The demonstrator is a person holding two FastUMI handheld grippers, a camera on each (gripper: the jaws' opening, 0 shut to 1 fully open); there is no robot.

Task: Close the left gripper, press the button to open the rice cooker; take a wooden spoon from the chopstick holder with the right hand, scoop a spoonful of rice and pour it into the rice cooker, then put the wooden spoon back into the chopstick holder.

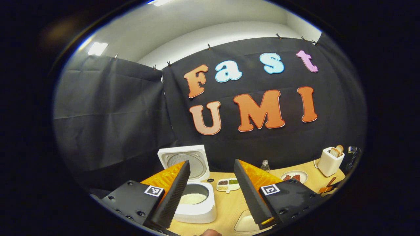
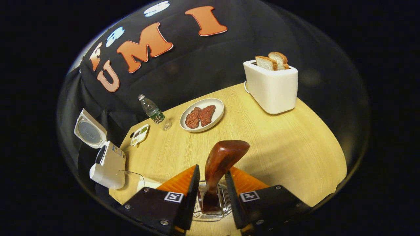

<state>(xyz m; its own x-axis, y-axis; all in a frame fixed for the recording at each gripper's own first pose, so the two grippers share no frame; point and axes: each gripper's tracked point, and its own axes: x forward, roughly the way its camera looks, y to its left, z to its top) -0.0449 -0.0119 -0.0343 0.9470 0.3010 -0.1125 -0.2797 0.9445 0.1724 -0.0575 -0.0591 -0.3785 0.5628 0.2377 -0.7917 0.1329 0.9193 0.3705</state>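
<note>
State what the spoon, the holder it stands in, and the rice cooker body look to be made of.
Wooden spoon: reddish-brown wood with a glossy, lacquered-looking finish; highlights show along its curve. Chopstick holder: thin bright metal wire, likely steel, seen as shiny parallel bars. Rice cooker: smooth white matte shell, probably plastic; inside its open lid a grey disc looks metallic.

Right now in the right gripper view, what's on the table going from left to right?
Rice cooker → small sectioned dish → water bottle → plate of meat → toaster with bread.
</note>
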